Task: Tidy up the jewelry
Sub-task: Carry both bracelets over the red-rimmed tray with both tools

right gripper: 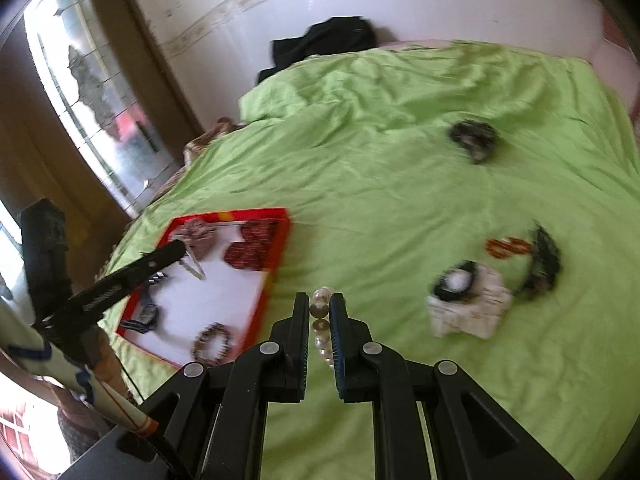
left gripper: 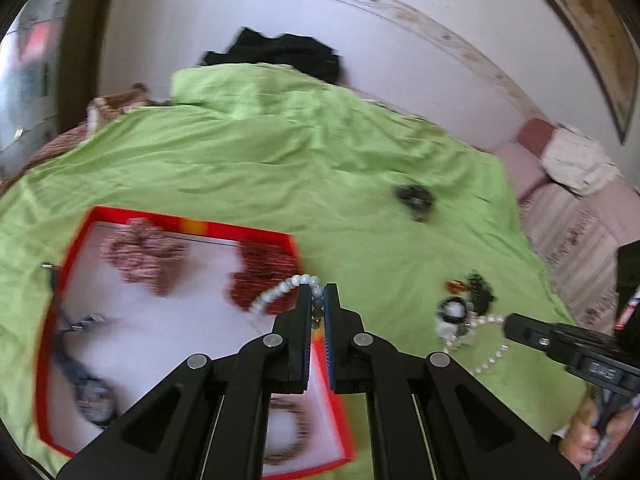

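The pearl necklace is one strand held at both ends: my left gripper is clamped narrow on the end with the grey-green beads, and my right gripper is pinched just as narrow on the other end, white pearls and a brownish bead stacked between its pads. In the left wrist view the strand arcs away to the left from my left fingers, over the red tray, while its far loop trails on the green bedsheet beside the right gripper.

So the relation that matters: the tray lies to the left of both grippers, and my left hand is plainly the nearer one, already above the tray's right edge. The right gripper is off the tray, over bare sheet. The necklace's long axis runs left to right between my 2 hands.

I judge the next move is carrying the strand leftward into the tray's open white middle, clear of the bracelets already there.

Loose pieces wait on the sheet to the right.
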